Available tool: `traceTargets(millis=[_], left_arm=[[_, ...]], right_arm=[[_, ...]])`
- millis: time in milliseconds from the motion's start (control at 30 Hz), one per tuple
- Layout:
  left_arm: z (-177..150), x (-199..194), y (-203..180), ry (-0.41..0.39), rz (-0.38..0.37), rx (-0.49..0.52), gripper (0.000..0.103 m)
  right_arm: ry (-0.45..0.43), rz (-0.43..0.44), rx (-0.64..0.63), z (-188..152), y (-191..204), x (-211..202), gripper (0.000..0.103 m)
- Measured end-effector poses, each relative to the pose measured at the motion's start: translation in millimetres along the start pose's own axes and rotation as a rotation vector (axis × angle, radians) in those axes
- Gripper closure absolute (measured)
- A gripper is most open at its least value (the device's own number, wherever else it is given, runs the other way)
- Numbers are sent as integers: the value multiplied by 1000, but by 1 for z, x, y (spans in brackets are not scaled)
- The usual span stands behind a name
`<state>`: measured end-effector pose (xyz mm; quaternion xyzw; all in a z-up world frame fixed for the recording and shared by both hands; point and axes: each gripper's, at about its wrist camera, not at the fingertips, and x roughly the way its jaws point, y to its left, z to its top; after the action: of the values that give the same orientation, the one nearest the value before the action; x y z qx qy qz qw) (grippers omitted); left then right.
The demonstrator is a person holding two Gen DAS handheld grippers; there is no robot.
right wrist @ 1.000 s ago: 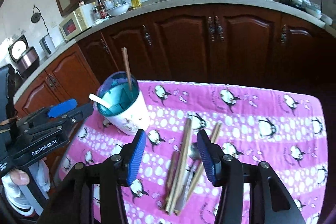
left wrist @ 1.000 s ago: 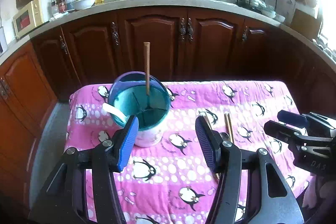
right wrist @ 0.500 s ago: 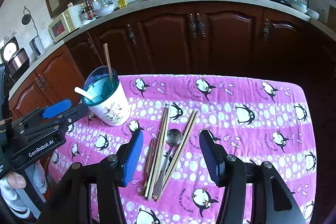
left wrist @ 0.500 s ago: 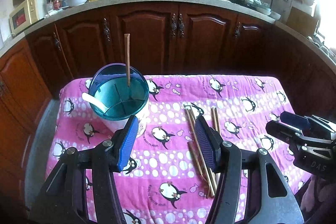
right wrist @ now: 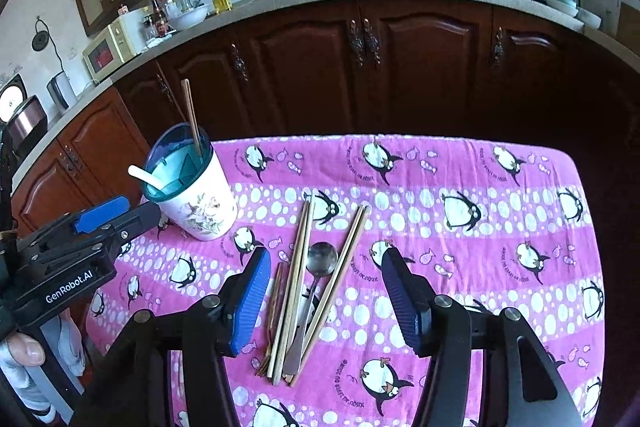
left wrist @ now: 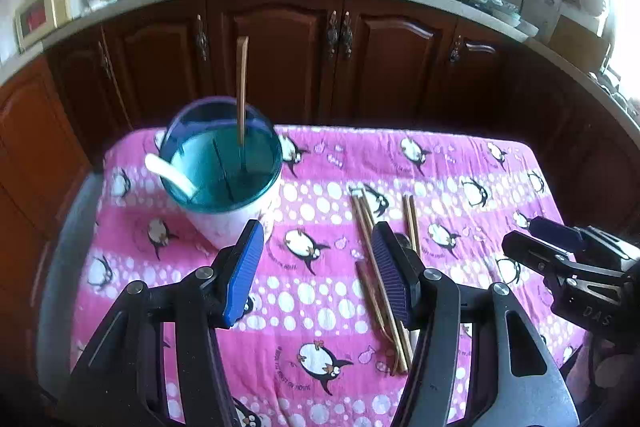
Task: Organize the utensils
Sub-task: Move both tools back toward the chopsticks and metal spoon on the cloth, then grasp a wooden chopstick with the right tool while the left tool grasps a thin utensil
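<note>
A white utensil holder with a teal divided insert (left wrist: 224, 167) (right wrist: 188, 183) stands at the table's back left. It holds one upright chopstick (left wrist: 241, 91) (right wrist: 191, 117) and a white spoon (left wrist: 170, 173) (right wrist: 146, 175). Several wooden chopsticks (right wrist: 294, 287) (left wrist: 374, 267) and a metal spoon (right wrist: 320, 263) lie loose in the middle of the pink cloth. My left gripper (left wrist: 316, 271) is open and empty, above the cloth just right of the holder. My right gripper (right wrist: 324, 299) is open and empty, above the loose utensils.
The table carries a pink penguin-print cloth (right wrist: 460, 211). Dark wooden cabinets (right wrist: 400, 67) stand close behind it, with a pot and a wok on the counter. The left gripper also shows at the left of the right wrist view (right wrist: 80, 239).
Both grippers have drawn back and up from the holder, so more of the table shows. The loose chopsticks and the metal spoon now lie in full view under the right gripper.
</note>
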<state>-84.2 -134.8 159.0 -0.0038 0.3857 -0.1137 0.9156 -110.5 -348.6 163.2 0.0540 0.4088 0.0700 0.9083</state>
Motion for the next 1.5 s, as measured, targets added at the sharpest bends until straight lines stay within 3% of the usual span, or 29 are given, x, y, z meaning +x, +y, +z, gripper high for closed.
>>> traceTargets(millis=[333, 367, 500, 633, 700, 733, 967, 1067, 1133, 1267, 1400, 1433, 1467, 1500], left_arm=[[-23, 44, 18, 133, 5, -26, 47], [-24, 47, 19, 143, 7, -30, 47], [-29, 60, 24, 177, 9, -35, 47], [-33, 72, 23, 207, 5, -31, 47], [-35, 76, 23, 220, 4, -29, 47], [-35, 80, 23, 230, 1, -29, 47], [-39, 99, 13, 279, -47, -27, 47], [-40, 110, 2, 310, -89, -24, 47], [-39, 118, -7, 330, -113, -17, 48], [-37, 135, -20, 368, -140, -1, 59], [-38, 152, -28, 409, -115, 32, 72], [-39, 154, -29, 409, -122, 33, 72], [-37, 156, -29, 405, -127, 34, 72], [-36, 158, -30, 408, -130, 39, 72]], right_arm=[[201, 82, 89, -14, -16, 83, 49], [224, 93, 93, -16, -15, 95, 56], [268, 175, 109, -18, -4, 120, 62], [310, 170, 80, -16, 8, 146, 71], [344, 187, 95, -18, 8, 162, 80], [355, 186, 102, -19, 7, 167, 89], [277, 229, 193, -23, -25, 130, 91], [287, 213, 231, -31, -48, 112, 92], [303, 158, 221, -35, -59, 105, 98], [326, 116, 242, -41, -83, 103, 98], [306, 110, 302, -42, -105, 101, 96], [301, 101, 315, -41, -110, 101, 88], [289, 88, 328, -40, -115, 99, 73], [277, 79, 341, -39, -120, 99, 69]])
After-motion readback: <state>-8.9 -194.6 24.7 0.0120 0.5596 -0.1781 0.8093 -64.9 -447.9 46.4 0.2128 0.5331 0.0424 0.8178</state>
